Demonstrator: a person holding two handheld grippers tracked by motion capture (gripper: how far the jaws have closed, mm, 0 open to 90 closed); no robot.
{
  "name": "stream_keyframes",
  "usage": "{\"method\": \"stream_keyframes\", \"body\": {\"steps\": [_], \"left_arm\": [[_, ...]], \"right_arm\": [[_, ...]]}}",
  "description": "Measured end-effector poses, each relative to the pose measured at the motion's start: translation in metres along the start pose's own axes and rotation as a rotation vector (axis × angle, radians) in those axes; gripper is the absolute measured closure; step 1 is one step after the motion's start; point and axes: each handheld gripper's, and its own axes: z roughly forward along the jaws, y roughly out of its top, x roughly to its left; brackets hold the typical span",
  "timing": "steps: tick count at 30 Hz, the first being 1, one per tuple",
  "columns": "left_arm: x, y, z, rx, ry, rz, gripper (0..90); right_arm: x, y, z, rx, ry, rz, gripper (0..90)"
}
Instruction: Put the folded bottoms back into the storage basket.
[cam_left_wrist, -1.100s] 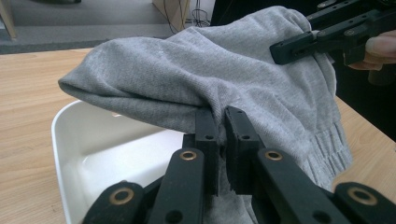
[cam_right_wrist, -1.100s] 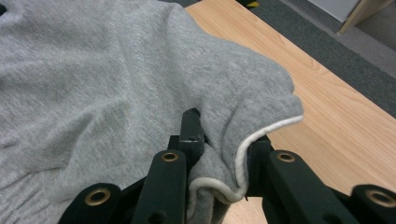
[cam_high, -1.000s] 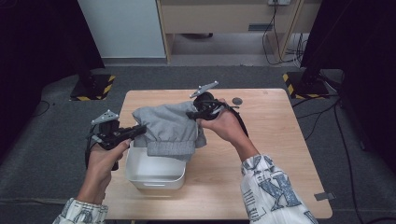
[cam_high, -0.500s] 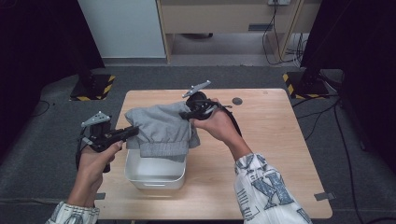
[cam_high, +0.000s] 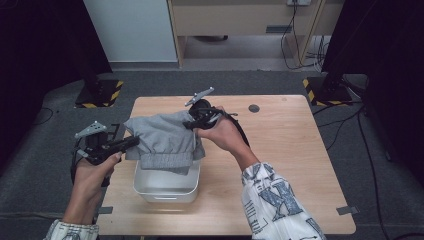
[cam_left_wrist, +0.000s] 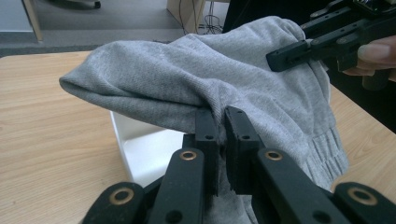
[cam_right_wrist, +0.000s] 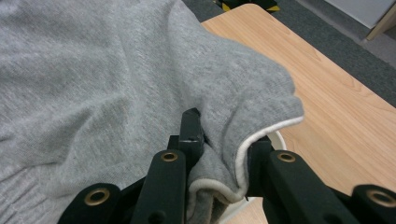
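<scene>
A grey sweat garment (cam_high: 162, 140) with a ribbed cuff hangs stretched between both grippers, above a white bin (cam_high: 165, 192) on the wooden table (cam_high: 290, 150). My left gripper (cam_high: 134, 142) is shut on the garment's left edge, and in the left gripper view its jaws (cam_left_wrist: 220, 122) pinch a fold of the cloth (cam_left_wrist: 187, 74) over the bin (cam_left_wrist: 144, 149). At the garment's far right corner my right gripper (cam_high: 190, 125) is shut on it. In the right gripper view the jaws (cam_right_wrist: 219, 140) clamp a white-lined fold of the cloth (cam_right_wrist: 93, 70).
A small dark round mark (cam_high: 254, 108) lies near the table's far edge. Bare wood stretches to the right of the bin. On the floor stand black-and-yellow striped bases, one at the left (cam_high: 100, 95) and one at the right (cam_high: 320, 87).
Both hands have carried the garment to the left, so it now hangs over the bin's left part. Both grips on the cloth are unchanged.
</scene>
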Motion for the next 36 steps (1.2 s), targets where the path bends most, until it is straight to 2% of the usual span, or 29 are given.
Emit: {"method": "stream_keyframes", "body": {"steps": [12, 17, 25, 36], "left_arm": [[0.007, -0.003, -0.009, -0.008, 0.018, -0.001, 84.4], [0.008, -0.006, -0.006, 0.008, 0.016, -0.001, 84.4], [-0.001, -0.009, 0.006, 0.036, 0.009, 0.009, 84.4], [-0.002, -0.016, 0.012, 0.055, 0.003, 0.006, 84.4]], "right_arm": [[0.007, 0.005, 0.013, 0.008, 0.023, -0.01, 75.4], [0.007, 0.002, 0.015, 0.014, 0.021, -0.017, 75.4], [0.002, -0.016, 0.01, 0.014, 0.02, -0.006, 75.4], [0.0, -0.023, 0.005, 0.014, 0.018, 0.0, 75.4]]}}
